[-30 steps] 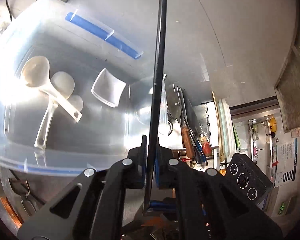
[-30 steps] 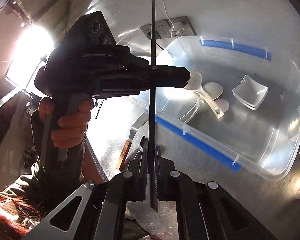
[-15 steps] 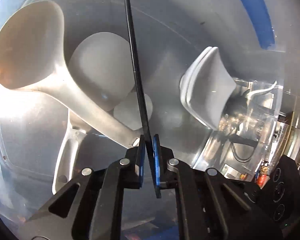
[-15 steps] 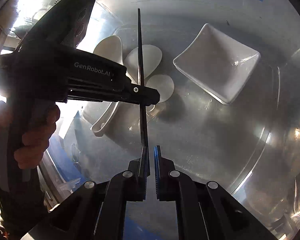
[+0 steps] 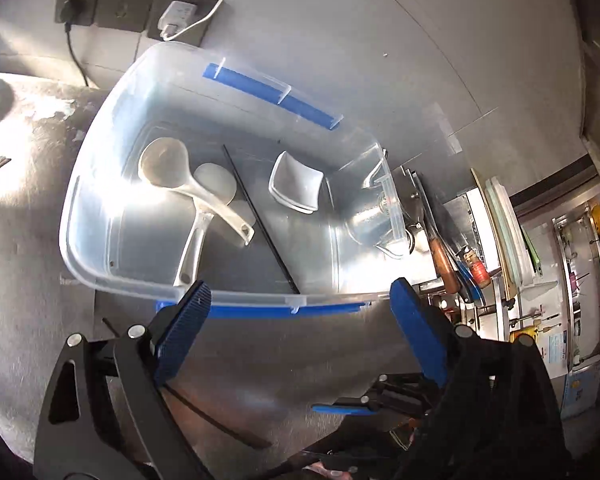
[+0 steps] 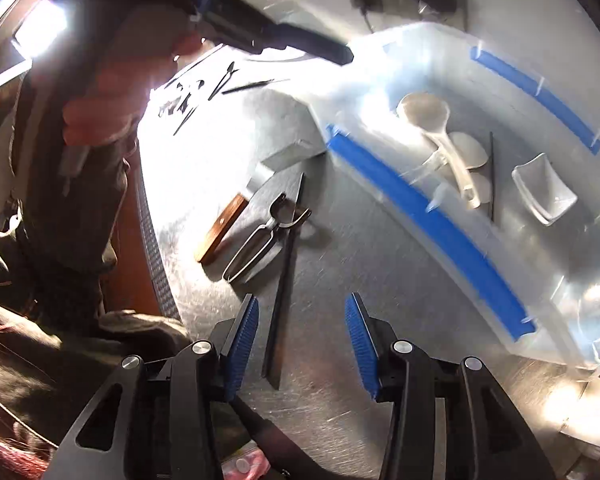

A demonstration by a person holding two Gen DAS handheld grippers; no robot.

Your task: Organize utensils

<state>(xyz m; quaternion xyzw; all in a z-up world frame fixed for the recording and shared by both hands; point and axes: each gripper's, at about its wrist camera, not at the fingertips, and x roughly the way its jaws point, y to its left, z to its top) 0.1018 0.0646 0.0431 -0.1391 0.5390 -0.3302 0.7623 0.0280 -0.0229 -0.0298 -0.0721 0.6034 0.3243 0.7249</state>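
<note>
A clear plastic bin (image 5: 80, 216) with blue handles stands on the steel counter. In it lie a black chopstick (image 5: 260, 220), white rice spoons (image 5: 168, 164) and a small white square dish (image 5: 296, 184). The bin (image 6: 440, 232), chopstick (image 6: 491, 176), spoons (image 6: 432, 120) and dish (image 6: 540, 192) also show in the right wrist view. My left gripper (image 5: 300, 344) is open and empty, just in front of the bin's near rim. My right gripper (image 6: 300, 340) is open and empty above the counter, over a second black chopstick (image 6: 280, 300).
Metal tongs (image 6: 256, 244) and a wood-handled tool (image 6: 220, 232) lie on the counter left of the bin. More small utensils (image 6: 196, 96) lie farther back in glare. Wall sockets (image 5: 120, 4) and a charger stand behind the bin. Knives (image 5: 444, 256) and boards are at the right.
Both grippers opened and let go of the black chopstick, which now lies in the bin. Both have drawn back out of the bin; the right one swung left over the counter.
</note>
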